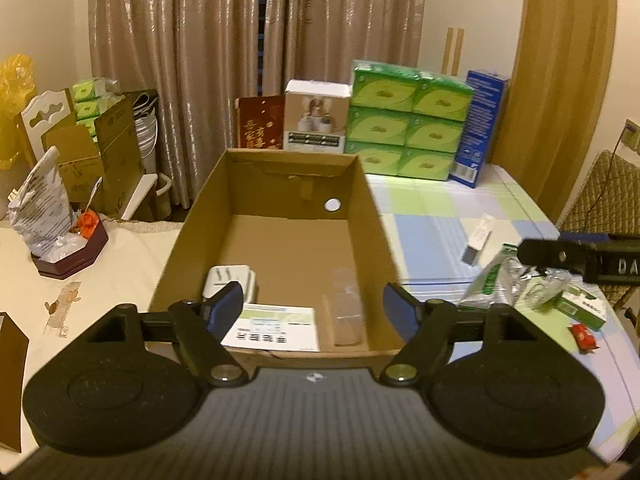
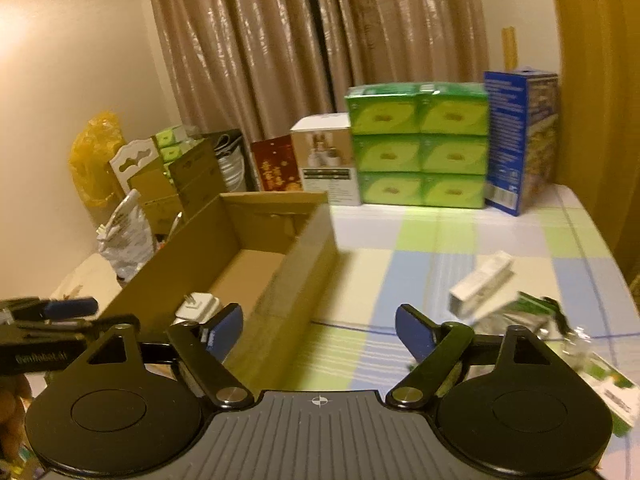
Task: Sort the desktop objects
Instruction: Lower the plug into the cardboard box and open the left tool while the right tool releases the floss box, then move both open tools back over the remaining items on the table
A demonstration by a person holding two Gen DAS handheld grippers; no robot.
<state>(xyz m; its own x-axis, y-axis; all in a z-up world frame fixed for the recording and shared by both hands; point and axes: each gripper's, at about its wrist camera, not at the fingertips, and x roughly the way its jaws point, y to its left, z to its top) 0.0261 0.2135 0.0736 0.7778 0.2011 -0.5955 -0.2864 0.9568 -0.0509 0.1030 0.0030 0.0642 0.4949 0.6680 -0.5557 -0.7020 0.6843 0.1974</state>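
An open cardboard box (image 1: 372,216) stands on the table in front of my left gripper (image 1: 314,312), which is open and holds nothing, just above the box's near rim. Inside lie a white charger (image 1: 230,278), a white and green labelled box (image 1: 276,326) and a clear plastic piece (image 1: 346,308). My right gripper (image 2: 318,334) is open and holds nothing, over the tablecloth just right of the cardboard box (image 2: 296,256). Loose on the cloth to the right are a slim white box (image 2: 480,284), a green packet (image 2: 532,308), a green-white box (image 1: 582,306) and a small red sweet (image 1: 584,336).
Stacked green tissue packs (image 1: 408,124), a blue carton (image 1: 482,128), a white product box (image 1: 316,118) and a red card (image 1: 260,122) line the back of the table. A dark red tray (image 1: 72,256) with a bag sits left. A chair (image 1: 600,196) stands at the right.
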